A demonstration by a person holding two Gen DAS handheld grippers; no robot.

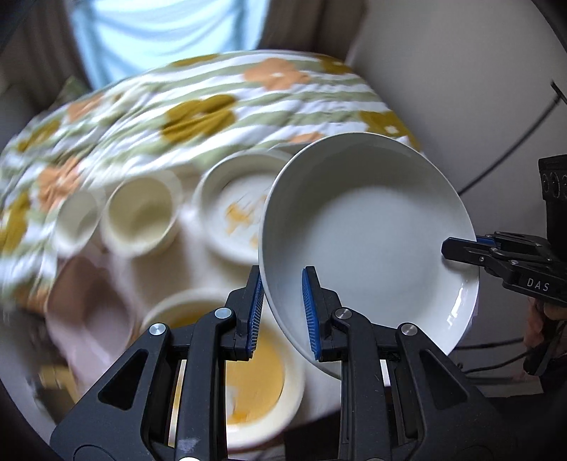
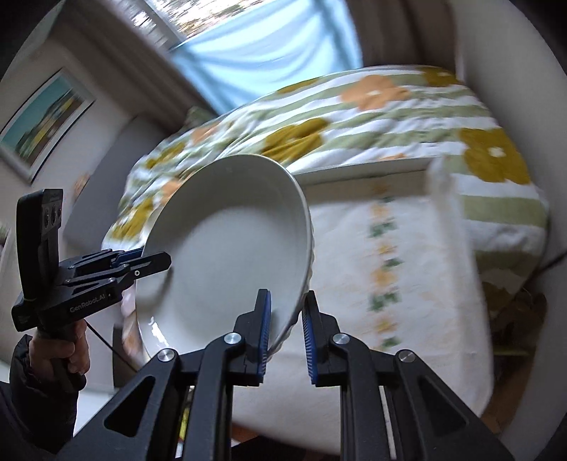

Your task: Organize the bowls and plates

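A large white bowl (image 1: 372, 241) is held in the air, tilted, above the table. My left gripper (image 1: 281, 312) is shut on its near rim. My right gripper (image 2: 286, 337) is shut on the opposite rim of the same bowl (image 2: 230, 248). The right gripper also shows at the right edge of the left wrist view (image 1: 460, 248), and the left gripper at the left of the right wrist view (image 2: 156, 262). On the table lie a cream plate with orange marks (image 1: 237, 209), two cream cups (image 1: 141, 216), a pink dish (image 1: 88, 301) and a yellow-centred bowl (image 1: 255, 376).
The white tablecloth (image 2: 407, 283) covers the table, its edge close at the right. Behind it is a bed with a flowered quilt (image 1: 198, 106), then a blue curtain (image 1: 159, 32). Black cables (image 1: 496, 347) run near the wall on the right.
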